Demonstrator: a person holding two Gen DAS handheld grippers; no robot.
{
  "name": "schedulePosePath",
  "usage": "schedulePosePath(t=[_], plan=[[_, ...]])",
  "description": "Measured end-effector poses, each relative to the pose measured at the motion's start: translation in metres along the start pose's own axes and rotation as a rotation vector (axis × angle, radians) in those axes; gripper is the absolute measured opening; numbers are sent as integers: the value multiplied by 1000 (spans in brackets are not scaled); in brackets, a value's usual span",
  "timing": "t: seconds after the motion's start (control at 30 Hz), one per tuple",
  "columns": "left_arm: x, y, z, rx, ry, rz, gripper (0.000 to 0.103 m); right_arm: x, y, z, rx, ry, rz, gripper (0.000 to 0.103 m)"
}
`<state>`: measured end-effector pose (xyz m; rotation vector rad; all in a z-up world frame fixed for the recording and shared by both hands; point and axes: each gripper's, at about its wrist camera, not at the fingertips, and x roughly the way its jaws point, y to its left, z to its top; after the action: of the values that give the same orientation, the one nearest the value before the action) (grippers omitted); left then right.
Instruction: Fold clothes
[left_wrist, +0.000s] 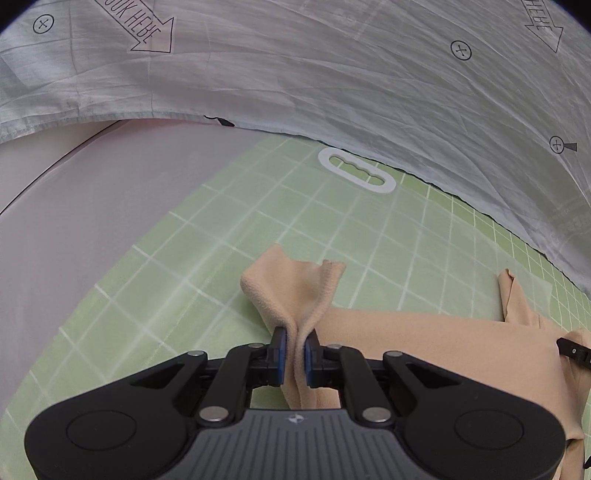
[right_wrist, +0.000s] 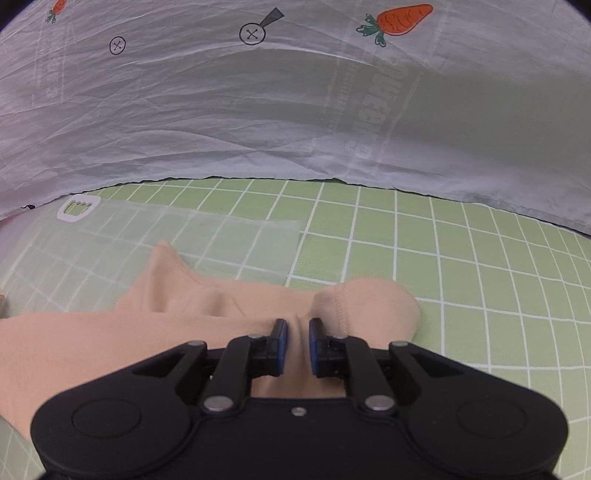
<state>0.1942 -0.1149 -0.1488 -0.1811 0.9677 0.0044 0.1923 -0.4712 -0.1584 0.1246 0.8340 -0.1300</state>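
Peach garment (left_wrist: 424, 332) was pinched in your left gripper (left_wrist: 294, 354) and right gripper (right_wrist: 294, 343), where uneven pulling could have slipped thin fabric free.

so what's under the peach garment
The peach garment lies on a green checked mat, with a clear plastic bag partly beneath its far edge. Anything directly under its middle is covered.

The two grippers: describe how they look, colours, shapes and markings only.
The left gripper and the right gripper are matte black, each with two wide rounded lobes, angled linkage arms joined by silver round pins, and short fingers with blue pads. The left body has a grey ribbed panel with a small emblem; the right shows one small screw. No cables or sleeves show.
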Motion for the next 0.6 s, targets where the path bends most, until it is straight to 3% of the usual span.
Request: schedulePosePath(t=[0.13,0.27,0.37,0.4,0.6], plan=[[2,4,-1,-24,8,-14,16,-6,-6,7,19,-34,8,24],[2,8,-3,-46,14,-29,20,-24,-18,4,109,-72,-8,48],[2,11,-4,-67,22,-49,32,-26,-27,-5,175,-49,5,48],[2,12,-5,-82,25,-66,41,-27,-29,-8,197,-41,9,48],[2,12,-6,-106,32,-102,49,-31,-46,-26,330,6,35,45]])
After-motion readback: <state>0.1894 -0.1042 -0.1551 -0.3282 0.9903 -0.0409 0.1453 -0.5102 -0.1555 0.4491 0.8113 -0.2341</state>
